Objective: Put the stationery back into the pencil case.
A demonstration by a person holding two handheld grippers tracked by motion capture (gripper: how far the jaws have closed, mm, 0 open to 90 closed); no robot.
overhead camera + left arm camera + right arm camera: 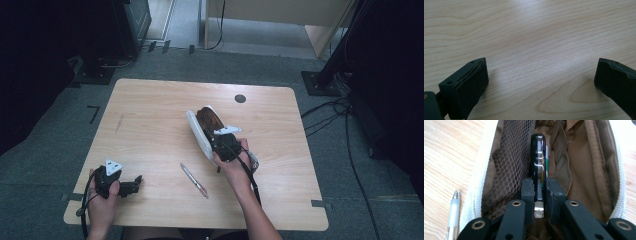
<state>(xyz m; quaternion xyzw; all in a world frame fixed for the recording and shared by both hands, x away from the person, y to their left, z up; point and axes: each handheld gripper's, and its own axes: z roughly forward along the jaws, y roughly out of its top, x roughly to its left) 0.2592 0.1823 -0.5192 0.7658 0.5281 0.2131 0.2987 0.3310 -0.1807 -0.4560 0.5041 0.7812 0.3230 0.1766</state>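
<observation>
A white zip pouch with a brown lining lies open in the middle of the wooden table. My right gripper reaches into its mouth. In the right gripper view, my right gripper is shut on a flat glossy black stick with a metal plug at its near end. The stick stands on edge inside the pouch, beside a mesh pocket. My left gripper rests at the table's front left, held in a hand. Its jaws are open over bare wood.
A clear pen lies on the table just in front of the pouch, also seen as the pen left of the pouch. A dark round grommet sits near the far edge. Cables trail on the floor to the right.
</observation>
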